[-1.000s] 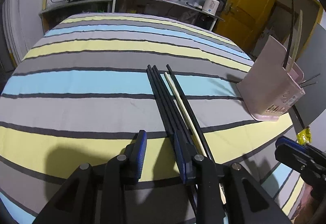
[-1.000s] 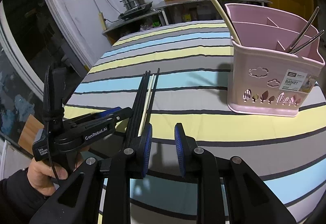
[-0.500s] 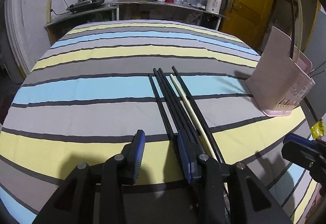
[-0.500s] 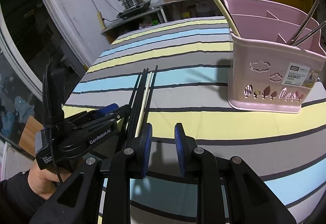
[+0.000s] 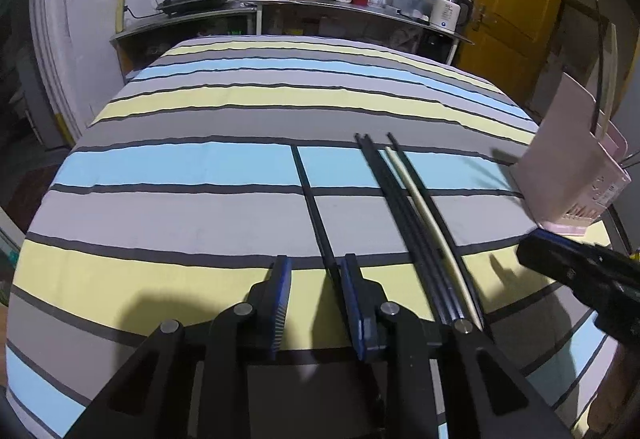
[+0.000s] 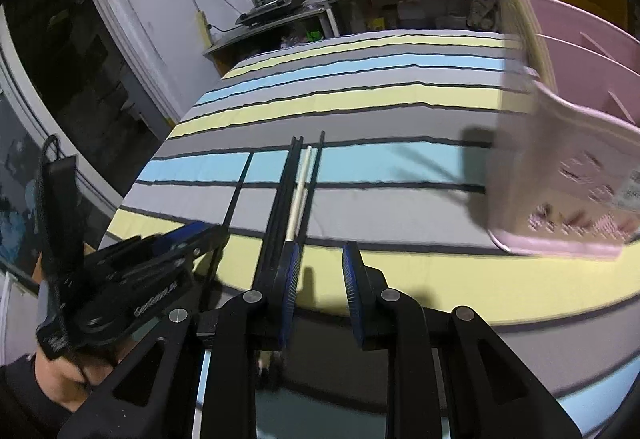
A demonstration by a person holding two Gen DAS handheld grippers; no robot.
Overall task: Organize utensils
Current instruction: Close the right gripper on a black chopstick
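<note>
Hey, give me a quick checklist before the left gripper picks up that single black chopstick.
1. Single black chopstick lies apart from the bundle: ok.
2. Chopstick sits between the left gripper jaws: ok. The jaws have just been closing, and it lies beside one pad, not yet clamped.
3. Right gripper empty, jaws open: ok.
4. Pink basket upright on the striped cloth: ok.
5. Free room in the basket's chopstick compartment: cannot tell, since the view is blurred.
</note>
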